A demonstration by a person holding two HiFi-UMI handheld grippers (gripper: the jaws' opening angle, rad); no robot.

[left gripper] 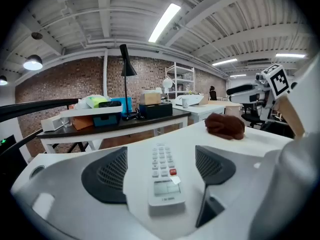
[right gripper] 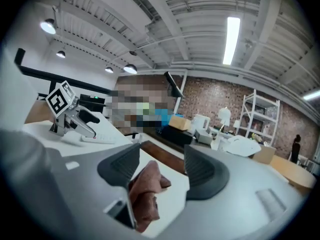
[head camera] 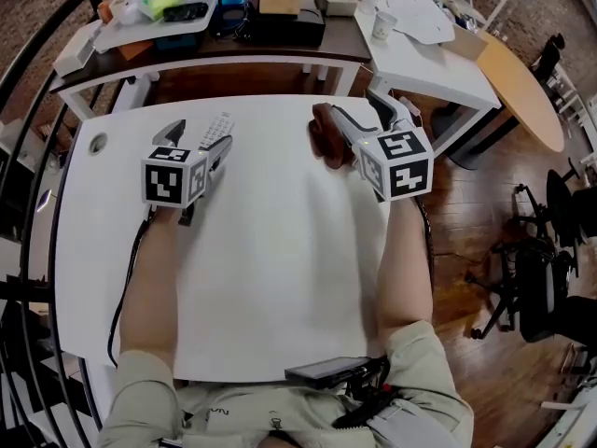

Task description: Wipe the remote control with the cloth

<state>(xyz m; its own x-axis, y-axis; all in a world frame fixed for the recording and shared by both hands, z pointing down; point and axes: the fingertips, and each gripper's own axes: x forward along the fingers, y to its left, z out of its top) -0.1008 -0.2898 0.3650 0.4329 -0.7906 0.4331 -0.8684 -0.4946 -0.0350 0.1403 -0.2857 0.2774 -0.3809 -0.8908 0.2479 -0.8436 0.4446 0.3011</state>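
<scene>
Finding 1, the relation that governs the next move. The remote control (head camera: 215,131) lies flat on the white desk (head camera: 280,278), directly ahead of the left hand-held gripper (head camera: 198,138). In the head view its long axis runs from about 7 to 1 o'clock, close to the line that gripper points along. In the left gripper view the remote control (left gripper: 164,176) runs from 6 to 12 o'clock, button face up, display end nearest the camera. The left hand is plainly the nearer to it. The cloth (head camera: 326,136), a crumpled brown heap, lies at 3 o'clock from the remote control and well apart from it, at the tips of the right hand-held gripper (head camera: 362,110).

Finding 2, left hand-held gripper. The jaws stand wide apart. The remote control lies in the gap with bare desk showing on both sides of it. Neither pad touches it, so nothing is held.

Finding 3, right hand-held gripper. In the right gripper view the jaws of the right hand-held gripper (right gripper: 161,170) also stand wide apart. The cloth (right gripper: 145,194) sits low in the gap toward 7 o'clock, close against the left-side pad. Whether it touches that pad cannot be told. The other pad is clear of it, so there is no grip.

Assessment: both pickups appear lined up, and neither is made. In my judgement the remote control's narrow width suits a closing of the left jaws across it.
</scene>
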